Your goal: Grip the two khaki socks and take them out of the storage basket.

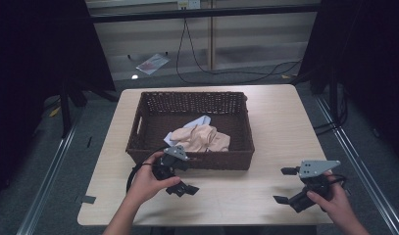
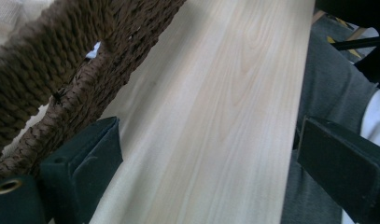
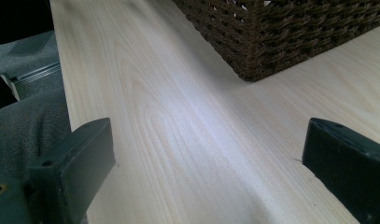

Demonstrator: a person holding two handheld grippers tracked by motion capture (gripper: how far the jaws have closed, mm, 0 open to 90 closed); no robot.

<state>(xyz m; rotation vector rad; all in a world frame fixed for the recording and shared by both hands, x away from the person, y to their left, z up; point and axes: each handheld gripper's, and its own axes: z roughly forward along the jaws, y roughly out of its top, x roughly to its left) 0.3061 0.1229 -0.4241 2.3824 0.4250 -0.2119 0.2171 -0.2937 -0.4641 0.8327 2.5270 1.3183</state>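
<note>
My left gripper (image 1: 183, 175), jaws wide and empty, sits nearest the basket (image 1: 138, 125); its peach cloth (image 1: 202, 138) probably lies just beyond the near wall.

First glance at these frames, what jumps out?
The dark brown woven basket in the middle of the pale wooden table, with peach and light blue cloths bunched inside. The left gripper sits open against the basket's near wall; the right gripper hangs open over bare wood near the table's right front corner.
</note>
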